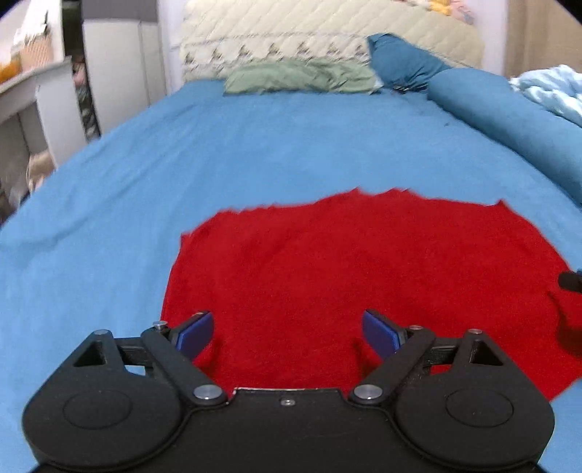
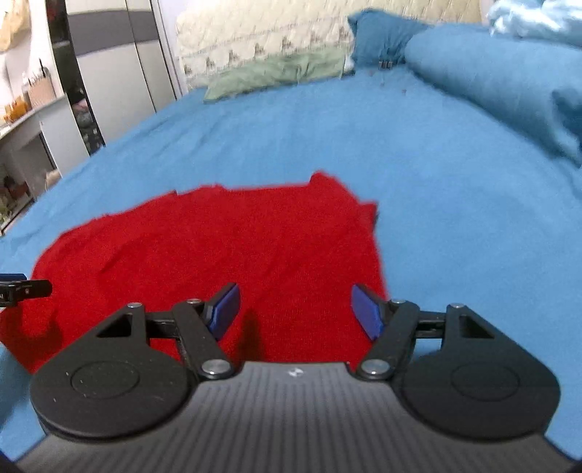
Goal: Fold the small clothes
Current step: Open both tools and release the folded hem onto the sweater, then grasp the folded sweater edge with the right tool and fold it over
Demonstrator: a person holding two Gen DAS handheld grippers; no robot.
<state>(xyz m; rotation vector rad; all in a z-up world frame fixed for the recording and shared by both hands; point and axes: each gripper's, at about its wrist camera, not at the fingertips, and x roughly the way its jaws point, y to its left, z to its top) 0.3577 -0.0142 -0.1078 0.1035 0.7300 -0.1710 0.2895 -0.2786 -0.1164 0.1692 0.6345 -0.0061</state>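
Observation:
A red garment (image 1: 363, 269) lies spread flat on the blue bed sheet (image 1: 254, 145). My left gripper (image 1: 287, 333) hovers over the garment's near left part, open, its blue pads (image 1: 192, 333) wide apart with only red cloth below them. In the right wrist view the same red garment (image 2: 225, 251) fills the lower left, and my right gripper (image 2: 294, 311) stands open over its near right edge, nothing pinched between the pads (image 2: 367, 314). A tip of the right gripper shows at the left wrist view's right edge; the left gripper's fingertip (image 2: 22, 289) shows at the right wrist view's left edge.
A green folded cloth (image 1: 302, 76) and a cream quilted cover (image 1: 309, 32) lie at the bed's head. Blue pillows (image 1: 509, 112) and a pale blue blanket (image 1: 553, 87) line the right side. A white wardrobe (image 2: 116, 72) and shelves (image 2: 29, 120) stand left of the bed.

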